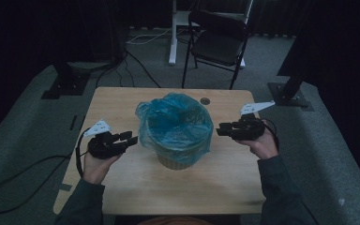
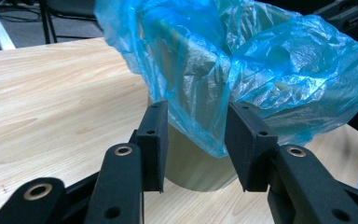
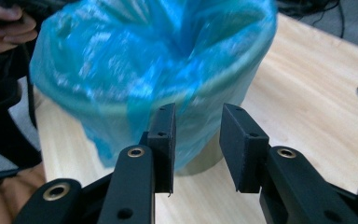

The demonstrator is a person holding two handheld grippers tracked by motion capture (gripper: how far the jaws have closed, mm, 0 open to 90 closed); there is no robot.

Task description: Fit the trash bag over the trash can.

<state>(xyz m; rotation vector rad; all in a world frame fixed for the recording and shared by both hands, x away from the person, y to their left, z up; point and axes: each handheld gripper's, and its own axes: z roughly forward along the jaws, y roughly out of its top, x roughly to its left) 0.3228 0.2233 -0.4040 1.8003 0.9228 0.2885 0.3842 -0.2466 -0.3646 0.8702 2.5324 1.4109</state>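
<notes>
Bin [image 1: 180, 157] mid-table [image 1: 122, 187], bag [image 1: 173, 119] in it, chair [image 1: 218, 40] seemingly behind

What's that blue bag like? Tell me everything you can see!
The bag is thin, crinkly, see-through blue plastic. It lines a round tan bin standing upright in the middle of the wooden table. Its top is folded over the rim and hangs loosely down the outside, wrinkled and uneven. The mouth is open. The bin is all that touches it.

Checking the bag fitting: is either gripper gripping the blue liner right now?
No. The left gripper and right gripper are open, beside the thin blue plastic bag lining the beige bin.
</notes>
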